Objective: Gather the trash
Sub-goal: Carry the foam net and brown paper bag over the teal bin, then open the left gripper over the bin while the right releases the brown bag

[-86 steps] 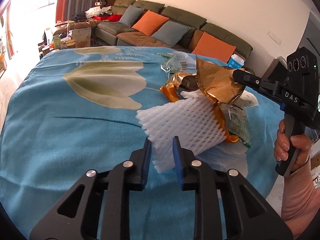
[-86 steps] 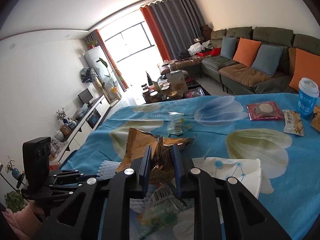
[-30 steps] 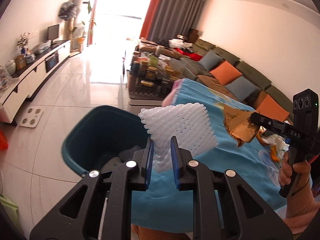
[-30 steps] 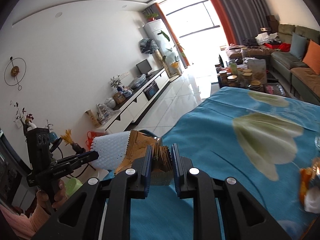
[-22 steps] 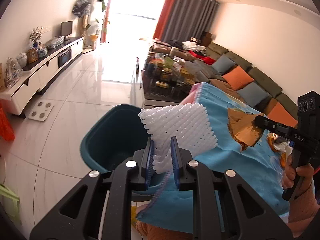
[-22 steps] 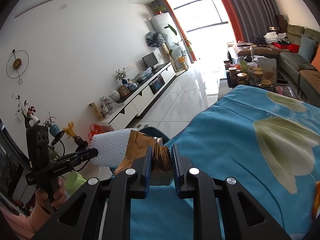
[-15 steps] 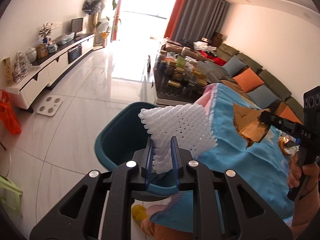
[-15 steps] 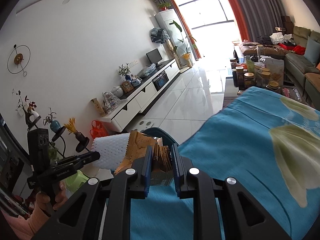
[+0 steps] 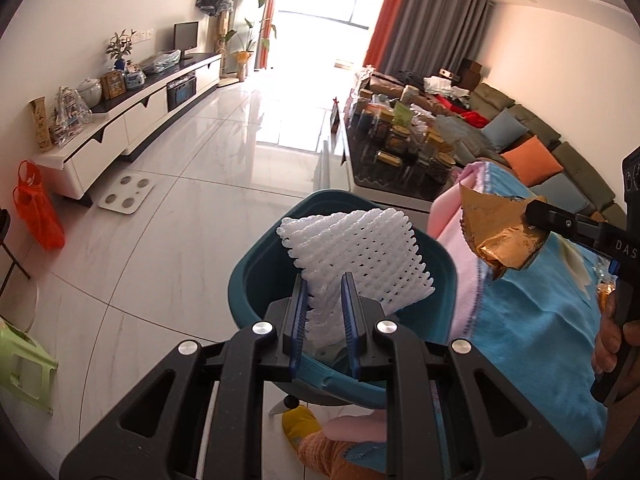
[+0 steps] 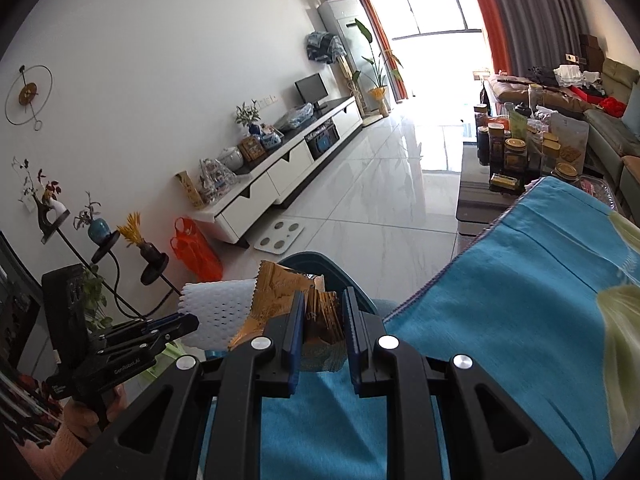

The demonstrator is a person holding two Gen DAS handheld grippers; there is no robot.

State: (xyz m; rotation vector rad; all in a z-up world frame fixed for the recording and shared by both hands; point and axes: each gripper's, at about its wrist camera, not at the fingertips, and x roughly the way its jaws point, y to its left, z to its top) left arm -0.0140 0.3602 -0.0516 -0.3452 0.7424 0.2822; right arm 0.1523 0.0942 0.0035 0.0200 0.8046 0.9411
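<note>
My left gripper point(image 9: 323, 312) is shut on a white foam fruit net point(image 9: 360, 256) and holds it over the teal trash bin point(image 9: 256, 280) on the floor. My right gripper point(image 10: 322, 322) is shut on a crumpled gold foil wrapper point(image 10: 280, 300) at the table's edge, just short of the bin point(image 10: 344, 276). In the left wrist view the gold wrapper point(image 9: 492, 232) hangs to the right of the bin. In the right wrist view the foam net point(image 10: 216, 312) sits in the left gripper at lower left.
The table with the blue flowered cloth point(image 10: 520, 320) lies to the right, its pink-edged corner point(image 9: 460, 248) beside the bin. A coffee table with jars point(image 9: 404, 148), a white TV cabinet point(image 9: 132, 116), an orange bag point(image 9: 36, 212) and a green stool point(image 9: 20, 372) stand on the tiled floor.
Both grippers have swung from the trash pile on the table toward the bin, each still holding its item. The foam net now hangs over the bin's opening.
</note>
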